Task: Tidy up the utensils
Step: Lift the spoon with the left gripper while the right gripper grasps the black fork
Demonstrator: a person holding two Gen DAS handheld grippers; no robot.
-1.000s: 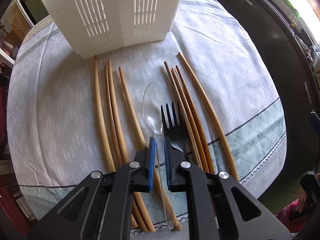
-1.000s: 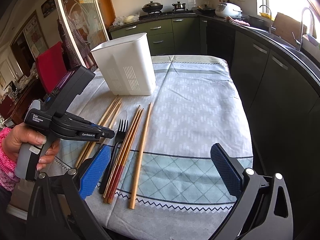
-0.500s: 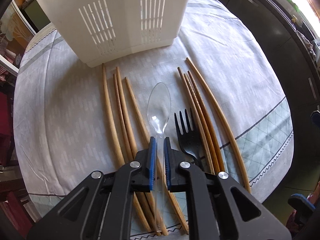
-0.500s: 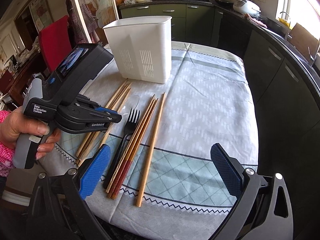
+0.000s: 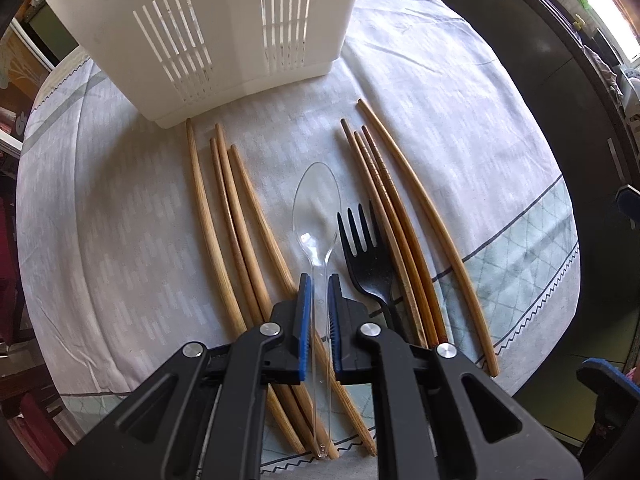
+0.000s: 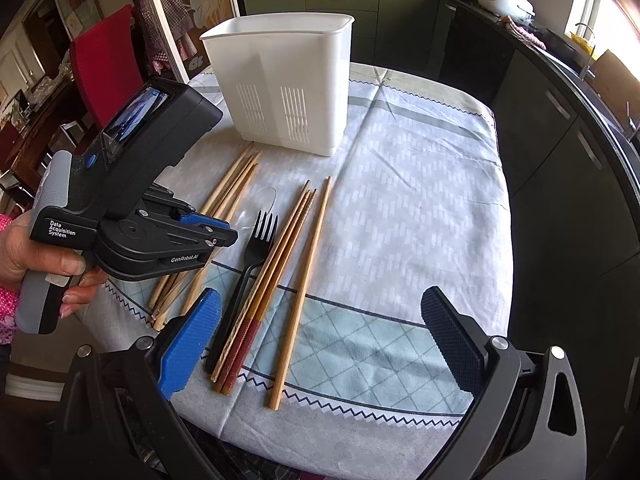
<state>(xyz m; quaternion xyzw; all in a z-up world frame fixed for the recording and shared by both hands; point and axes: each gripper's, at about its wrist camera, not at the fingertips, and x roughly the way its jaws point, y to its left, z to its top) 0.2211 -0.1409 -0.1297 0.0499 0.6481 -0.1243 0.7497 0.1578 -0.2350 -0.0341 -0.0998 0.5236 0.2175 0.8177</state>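
white caddy point(image 6: 288, 80), black fork point(image 5: 368, 264), clear spoon point(image 5: 316, 208)

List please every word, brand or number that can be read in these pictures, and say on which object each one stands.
"Data Acquisition System": white print in three lines on the black body of the left gripper, near the hand, in the right wrist view.
"GenRobot.AI": small white print on the lower side of the same gripper.
Phone screen on top of that gripper: picture only, too blurred to read.
White utensil holder, chopsticks, black fork, clear spoon, tablecloth: no text.
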